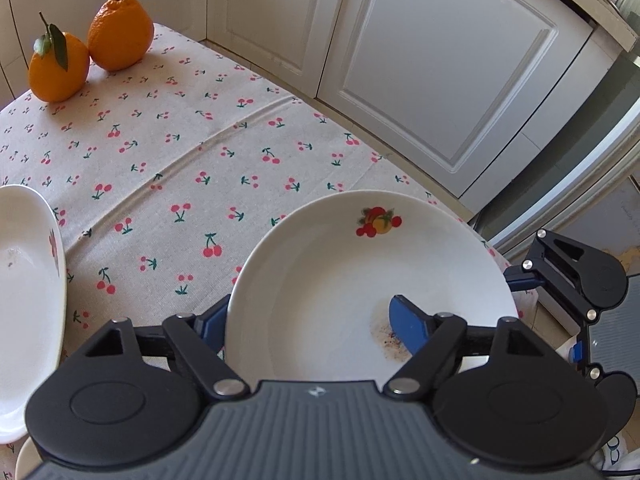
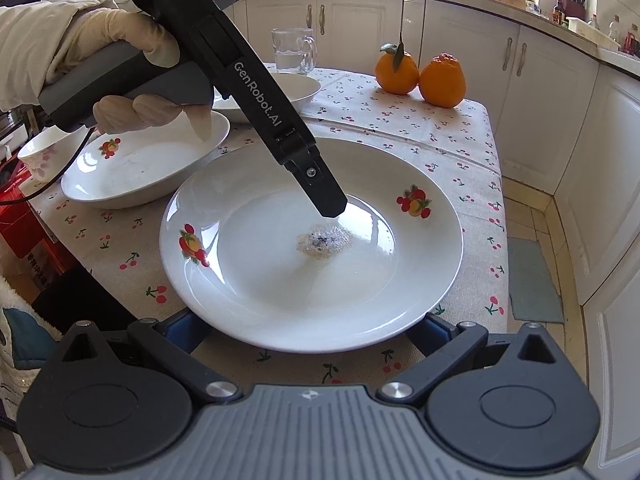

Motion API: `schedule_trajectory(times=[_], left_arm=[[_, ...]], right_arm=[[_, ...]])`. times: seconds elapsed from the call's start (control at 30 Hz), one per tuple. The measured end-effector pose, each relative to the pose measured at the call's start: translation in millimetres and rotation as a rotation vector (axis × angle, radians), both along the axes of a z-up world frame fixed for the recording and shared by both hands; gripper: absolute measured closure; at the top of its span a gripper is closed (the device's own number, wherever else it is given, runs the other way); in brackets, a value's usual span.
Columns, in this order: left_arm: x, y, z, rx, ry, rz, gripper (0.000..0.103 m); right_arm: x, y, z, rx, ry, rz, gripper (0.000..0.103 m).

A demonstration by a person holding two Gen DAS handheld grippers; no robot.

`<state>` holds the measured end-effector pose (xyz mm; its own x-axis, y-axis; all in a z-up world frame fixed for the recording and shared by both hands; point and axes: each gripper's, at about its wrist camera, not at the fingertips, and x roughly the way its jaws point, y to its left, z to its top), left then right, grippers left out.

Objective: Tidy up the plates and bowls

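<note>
Ahead of the right gripper (image 2: 306,332): a white plate (image 2: 312,240) with fruit decals, flat on the cherry cloth (image 2: 460,152). Rests with its near rim over both blue fingers (image 2: 188,328), spread wide beneath the edge and closed on nothing. Shows a speckled brown stain (image 2: 324,242) at its centre.

Reaching down into that plate (image 1: 360,272) from the upper left: the left gripper (image 1: 310,324), held in a gloved left hand (image 2: 120,64). Straddles the rim with jaws wide apart, one finger (image 1: 408,328) over the stain (image 1: 384,332) inside the well, the other outside the edge and half hidden by it. Cannot tell whether either pad touches the china.

Left of the left gripper, just beside the plate: a second plate (image 1: 24,300). Beyond that, seen from the right gripper: a white dish (image 2: 296,88) and, far left, a small bowl (image 2: 36,156). Farther ahead: a glass mug (image 2: 292,50) of water. At the far right corner of the cloth: two oranges (image 2: 420,74) touching, one with a leafy stem. Past the cloth: white cabinets (image 2: 460,40).
</note>
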<state>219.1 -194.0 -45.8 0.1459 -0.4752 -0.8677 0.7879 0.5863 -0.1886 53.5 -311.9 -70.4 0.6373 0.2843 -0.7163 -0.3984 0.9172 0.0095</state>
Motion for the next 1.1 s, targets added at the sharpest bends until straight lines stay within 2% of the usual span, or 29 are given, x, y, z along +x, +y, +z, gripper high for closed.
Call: schedule_trajectory(times=[0.27,0.63,1.1], left_arm=[[21,-6,4,-0.02,-0.03,0.007,0.023],[56,-23,-2,-0.041,-0.023,0.02,0.023],[83,-41,-3,-0.061,-0.042,0.028,0.023]], right_arm=[[23,-10,4,0.0,-0.005,-0.001,0.0],[59,-27,-2,0.008,0.018,-0.011,0.0],[85,-41,-7,-0.007,0.001,-0.05,0.0]])
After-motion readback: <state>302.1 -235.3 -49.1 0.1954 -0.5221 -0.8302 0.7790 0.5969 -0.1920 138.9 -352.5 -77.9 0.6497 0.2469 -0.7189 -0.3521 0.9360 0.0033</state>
